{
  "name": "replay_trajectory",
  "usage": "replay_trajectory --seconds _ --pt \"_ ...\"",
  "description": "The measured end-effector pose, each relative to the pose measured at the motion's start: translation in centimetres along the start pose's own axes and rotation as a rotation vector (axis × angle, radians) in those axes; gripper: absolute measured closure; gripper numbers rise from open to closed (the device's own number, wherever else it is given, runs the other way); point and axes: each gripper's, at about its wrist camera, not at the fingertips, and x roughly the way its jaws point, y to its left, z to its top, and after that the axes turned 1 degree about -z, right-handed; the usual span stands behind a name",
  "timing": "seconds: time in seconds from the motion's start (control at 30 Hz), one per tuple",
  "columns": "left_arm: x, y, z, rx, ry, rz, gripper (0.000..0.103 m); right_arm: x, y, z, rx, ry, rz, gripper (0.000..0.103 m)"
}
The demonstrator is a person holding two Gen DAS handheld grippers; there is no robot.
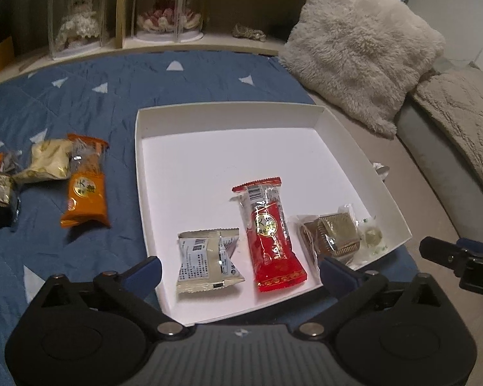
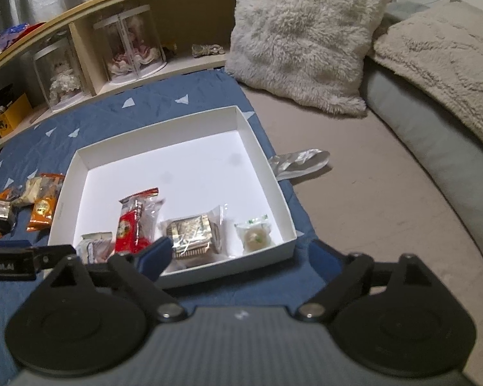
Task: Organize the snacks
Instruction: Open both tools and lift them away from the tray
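Four snacks [image 1: 267,234] in box [image 1: 228,119]; more snacks [image 1: 85,189] left, on quilt [image 1: 80,96].

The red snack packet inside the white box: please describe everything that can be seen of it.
The red snack packet is a long, glossy plastic wrapper with a clear upper part, a barcode, a round gold label and crimped ends. It looks sealed and lies flat on the floor of the white box, near the front wall, between a beige packet and a gold-foil snack. Neither gripper touches it.
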Motion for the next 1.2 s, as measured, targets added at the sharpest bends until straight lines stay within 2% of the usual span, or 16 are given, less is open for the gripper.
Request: replay_trajectory --seconds 0.1,0.47,0.67,1.2 --pt "-0.9 -0.1 -0.2 0.021 -0.017 0.002 0.000 -1.0 0.1 -0.3 0.005 -0.010 -0.017 0.001" --pt "-4.8 1.8 -0.4 0.033 -0.083 0.008 0.000 -3.0 1.5 -0.6 -0.004 -0.058 -0.017 0.001" --pt "-7.1 5.1 -0.2 -0.012 -0.133 0.042 0.000 -2.4 3.4 -0.2 -0.039 -0.071 -0.010 0.001" --pt "-11.9 15.0 0.5 -0.118 -0.194 0.157 0.000 -1.3 12.5 0.5 -0.120 -0.090 0.119 0.001"
